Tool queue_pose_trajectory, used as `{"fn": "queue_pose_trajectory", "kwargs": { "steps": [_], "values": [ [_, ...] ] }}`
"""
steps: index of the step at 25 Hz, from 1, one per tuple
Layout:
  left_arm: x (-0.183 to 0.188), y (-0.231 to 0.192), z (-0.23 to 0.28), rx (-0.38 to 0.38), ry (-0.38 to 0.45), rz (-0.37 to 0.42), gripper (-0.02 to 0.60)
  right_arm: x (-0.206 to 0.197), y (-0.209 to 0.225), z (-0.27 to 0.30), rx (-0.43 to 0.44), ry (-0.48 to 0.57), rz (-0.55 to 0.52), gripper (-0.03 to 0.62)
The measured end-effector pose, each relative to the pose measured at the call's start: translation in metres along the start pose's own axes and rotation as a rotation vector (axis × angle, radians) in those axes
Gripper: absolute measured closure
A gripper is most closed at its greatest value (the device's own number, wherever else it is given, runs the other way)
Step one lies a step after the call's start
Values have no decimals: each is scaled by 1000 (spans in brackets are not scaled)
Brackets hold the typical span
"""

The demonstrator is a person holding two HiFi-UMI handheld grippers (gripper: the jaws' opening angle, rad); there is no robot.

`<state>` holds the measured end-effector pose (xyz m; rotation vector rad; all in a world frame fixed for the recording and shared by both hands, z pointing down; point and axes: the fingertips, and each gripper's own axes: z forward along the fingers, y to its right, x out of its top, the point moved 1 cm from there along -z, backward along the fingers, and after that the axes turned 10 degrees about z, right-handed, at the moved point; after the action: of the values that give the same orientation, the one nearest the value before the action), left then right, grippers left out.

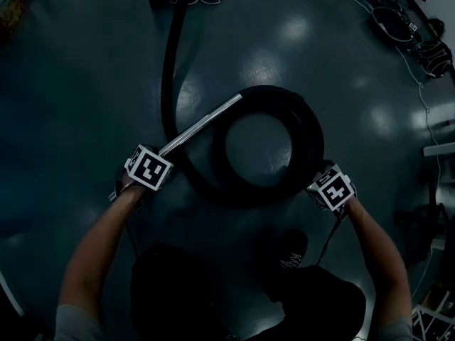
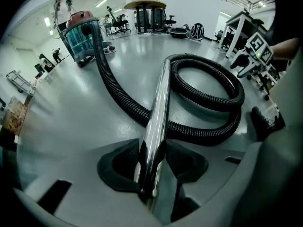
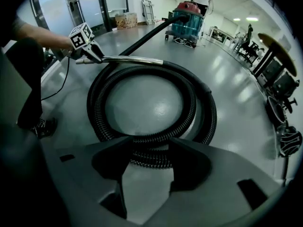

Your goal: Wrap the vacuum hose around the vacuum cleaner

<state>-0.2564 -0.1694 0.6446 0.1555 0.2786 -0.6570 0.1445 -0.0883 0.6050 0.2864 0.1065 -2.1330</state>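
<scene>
A glossy grey floor (image 1: 85, 84) spreads under me in an open room, with a round table (image 2: 144, 4) at the far end. The vacuum cleaner (image 2: 81, 34) stands far off — red lid, clear blue canister, contents I cannot make out. My left gripper (image 2: 152, 161) clamps the metal tube (image 2: 161, 98). The vacuum hose (image 1: 169, 62) lies coiled on the floor, and at the coil's near right edge my right gripper (image 3: 147, 162) stands wide — holding nothing.
</scene>
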Motion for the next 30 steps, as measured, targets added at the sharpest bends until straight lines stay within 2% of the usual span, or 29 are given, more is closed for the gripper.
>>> {"fn": "queue_pose_trajectory", "kwargs": {
  "steps": [5,7,12,14,16,19,30],
  "values": [
    [-4,-9,-12,45,-62,-72,400,-9,31,8,16,55,126,379],
    [-2,-4,-13,22,-65,-105,400,-13,43,10,29,79,219,379],
    [6,7,-19,-7,-58,-147,400,-22,69,12,126,98,483,380],
    [5,11,-21,-16,-66,-170,400,-19,76,14,153,102,541,380],
    [0,12,-24,-15,-67,-186,402,-9,78,17,172,108,528,381],
    [-9,17,-24,-19,-71,-252,405,15,84,23,172,127,468,381],
    [-4,36,-21,11,-16,-421,420,116,119,47,159,192,278,382]
  ]
}}
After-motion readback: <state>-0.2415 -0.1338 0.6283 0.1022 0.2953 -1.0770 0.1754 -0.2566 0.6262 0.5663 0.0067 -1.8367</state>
